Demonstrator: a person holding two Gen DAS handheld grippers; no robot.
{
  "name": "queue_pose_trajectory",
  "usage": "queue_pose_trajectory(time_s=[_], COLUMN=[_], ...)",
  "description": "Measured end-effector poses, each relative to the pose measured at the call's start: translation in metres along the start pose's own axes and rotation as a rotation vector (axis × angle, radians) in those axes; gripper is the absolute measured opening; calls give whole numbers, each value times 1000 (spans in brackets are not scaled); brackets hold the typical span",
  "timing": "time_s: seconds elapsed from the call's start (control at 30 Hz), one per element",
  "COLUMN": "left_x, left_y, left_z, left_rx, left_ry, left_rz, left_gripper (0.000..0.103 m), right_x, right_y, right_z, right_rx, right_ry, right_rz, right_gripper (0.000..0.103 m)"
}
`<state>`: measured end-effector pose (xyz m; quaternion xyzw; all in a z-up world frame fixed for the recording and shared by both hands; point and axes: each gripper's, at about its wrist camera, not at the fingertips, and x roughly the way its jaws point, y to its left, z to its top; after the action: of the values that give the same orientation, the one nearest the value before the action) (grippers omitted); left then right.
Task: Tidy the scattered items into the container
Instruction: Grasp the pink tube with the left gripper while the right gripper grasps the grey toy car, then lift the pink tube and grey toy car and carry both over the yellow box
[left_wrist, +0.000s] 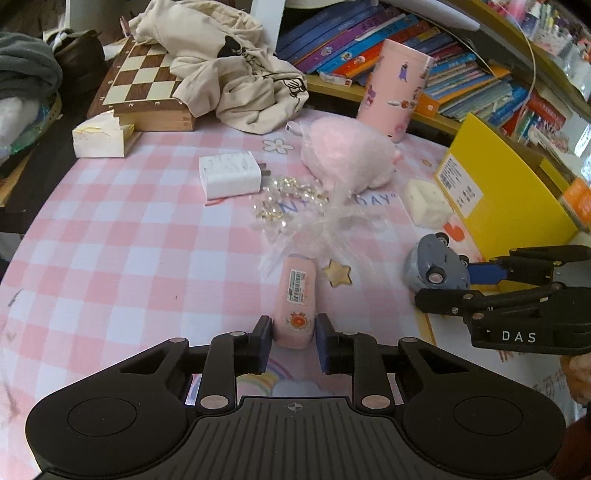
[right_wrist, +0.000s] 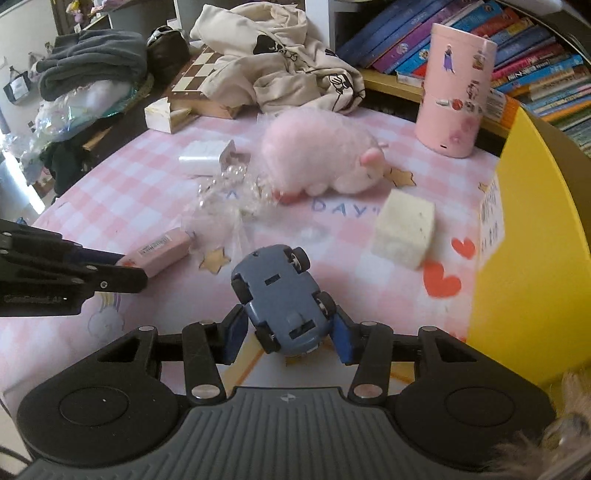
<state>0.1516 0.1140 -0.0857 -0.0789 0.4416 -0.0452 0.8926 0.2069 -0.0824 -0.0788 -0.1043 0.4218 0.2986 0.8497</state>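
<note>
Left tool (left_wrist: 293, 338) closed down on the near end of the pink eraser (left_wrist: 297, 301); both blue pads sit against its sides. Eraser lies flat on the pink checked tabletop (left_wrist: 110, 240), barcode label up, long axis pointing away from the camera.

Right tool (right_wrist: 290, 332) clamped on the blue toy car (right_wrist: 282, 291). Car is upside down, wheels up, pads on its flanks at the near end. In the left view the same car (left_wrist: 436, 267) sits between the right tool's fingers, just right of the eraser.

Yellow box (right_wrist: 524, 258) stands at the right edge of the tabletop, close to the car. Cream block (right_wrist: 404, 232) lies just beside its wall.

Still loose on the tabletop: pink plush (right_wrist: 317, 158) mid-back, white charger (left_wrist: 231, 175) left of it, clear bead string (left_wrist: 291, 201) and crinkled cellophane (left_wrist: 332, 225) between charger and eraser.

Pink cylinder (left_wrist: 395, 88) upright at the back, near the books (left_wrist: 369, 33). Chessboard (left_wrist: 144, 85) back left, beige cloth (left_wrist: 236, 70) draped over it.
</note>
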Motion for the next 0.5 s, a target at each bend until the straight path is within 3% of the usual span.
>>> queue_pose_trajectory(time_s=[0.2,0.33,0.5], left_x=[1,11,17], left_y=[-4,-8,-15], left_z=[1,6,6], left_rx=[5,35,80], left_ry=[-15,-8,-10], left_rz=[46,61,78], left_gripper=[27,28,29], right_x=[1,4,9], right_y=[6,8,10], right_z=[0,6,11], right_rx=[-35,-76,-122], right_ry=[0,-15,-30], right_rz=[-6,-17,-21], right_gripper=[43,54,54])
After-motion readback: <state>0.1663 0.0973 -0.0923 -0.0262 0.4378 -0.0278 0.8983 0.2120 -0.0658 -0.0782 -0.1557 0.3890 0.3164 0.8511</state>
